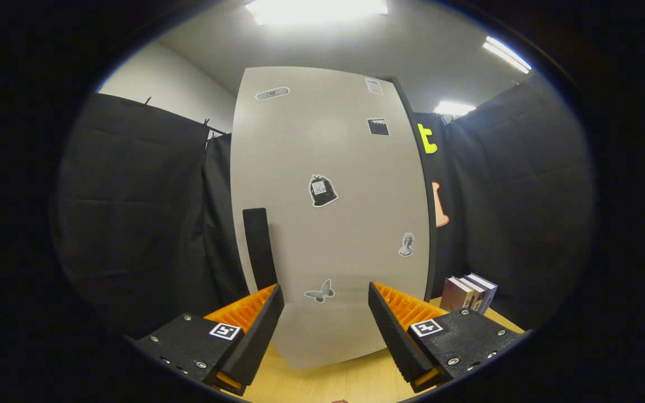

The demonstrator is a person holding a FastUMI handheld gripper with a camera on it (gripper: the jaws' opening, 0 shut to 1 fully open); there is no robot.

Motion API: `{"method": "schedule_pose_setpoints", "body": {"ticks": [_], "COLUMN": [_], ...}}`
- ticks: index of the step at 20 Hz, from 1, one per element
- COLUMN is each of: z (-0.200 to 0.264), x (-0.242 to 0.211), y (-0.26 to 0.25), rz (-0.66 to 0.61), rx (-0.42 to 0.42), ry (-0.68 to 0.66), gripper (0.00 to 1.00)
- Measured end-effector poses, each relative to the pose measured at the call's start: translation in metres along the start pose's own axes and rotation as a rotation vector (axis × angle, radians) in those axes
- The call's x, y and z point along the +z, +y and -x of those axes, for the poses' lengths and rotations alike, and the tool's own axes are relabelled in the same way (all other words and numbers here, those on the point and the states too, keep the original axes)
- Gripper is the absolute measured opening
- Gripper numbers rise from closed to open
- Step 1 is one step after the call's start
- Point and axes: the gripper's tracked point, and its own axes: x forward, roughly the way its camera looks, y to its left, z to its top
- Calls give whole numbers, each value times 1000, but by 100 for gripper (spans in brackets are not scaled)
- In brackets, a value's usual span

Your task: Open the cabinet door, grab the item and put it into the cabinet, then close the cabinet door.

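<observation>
The cabinet door [331, 218] stands closed just ahead of the tool [326, 305], whose fingers are spread apart with nothing between them, so by my reading the task has barely begun. The dark handle [259, 249] sits at about eleven o'clock from the tool. The books [468, 292], probably the item, stand on the table [350, 383] at three o'clock; opening, loading and closing all remain.

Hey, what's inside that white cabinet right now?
Unknown: the cabinet door is shut and hides the interior. Stickers and a black handle are on its front. The gripper is open ahead of it; the books stand beside it on the table.
</observation>
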Motion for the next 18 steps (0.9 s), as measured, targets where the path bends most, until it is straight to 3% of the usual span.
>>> {"method": "schedule_pose_setpoints", "body": {"ticks": [8,18], "z": [81,140], "x": [-9,-50], "y": [-2,2], "rz": [-4,19], "rx": [-14,2], "ry": [-41,2], "gripper": [94,94]}}
